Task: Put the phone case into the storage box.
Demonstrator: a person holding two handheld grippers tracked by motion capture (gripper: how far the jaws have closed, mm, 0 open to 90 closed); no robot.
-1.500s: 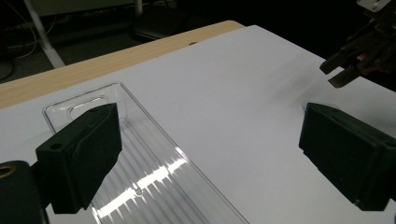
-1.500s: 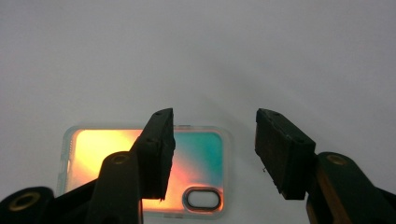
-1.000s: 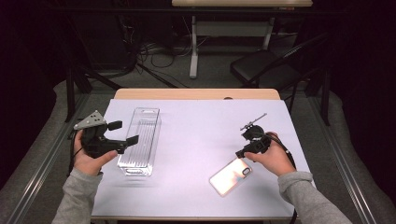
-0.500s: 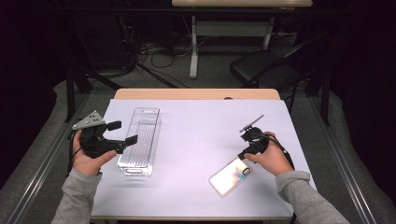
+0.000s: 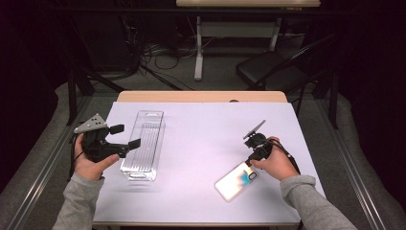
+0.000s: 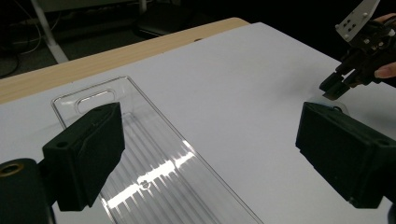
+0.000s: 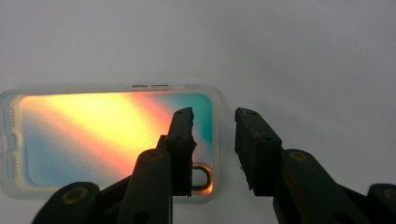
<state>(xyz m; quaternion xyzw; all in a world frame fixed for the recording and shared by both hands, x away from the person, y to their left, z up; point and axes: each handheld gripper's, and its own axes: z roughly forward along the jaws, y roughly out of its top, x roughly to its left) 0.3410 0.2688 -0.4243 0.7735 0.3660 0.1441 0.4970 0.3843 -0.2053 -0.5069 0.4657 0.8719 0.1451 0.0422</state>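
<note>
A translucent phone case (image 5: 234, 182) with a rainbow sheen lies flat at the table's front right. My right gripper (image 5: 251, 160) sits low at its far end. In the right gripper view the case (image 7: 93, 135) lies sideways, and the right gripper (image 7: 214, 114) is open a little. One jaw is over the case and the other is just off its short end, so the rim lies between them. A long clear plastic tray (image 5: 143, 148) lies at the left. My left gripper (image 5: 125, 135) is wide open at its left edge and holds nothing. In the left gripper view the tray (image 6: 163, 172) lies under the left gripper (image 6: 210, 154).
The white tabletop (image 5: 201, 124) has a wooden strip along its far edge. Behind the table are a dark chair (image 5: 268, 72) and cables on the floor. The right gripper (image 6: 332, 91) shows far off in the left gripper view.
My right gripper has dropped slightly toward the end of the phone case. The left gripper, the tray and the case have hardly moved.
</note>
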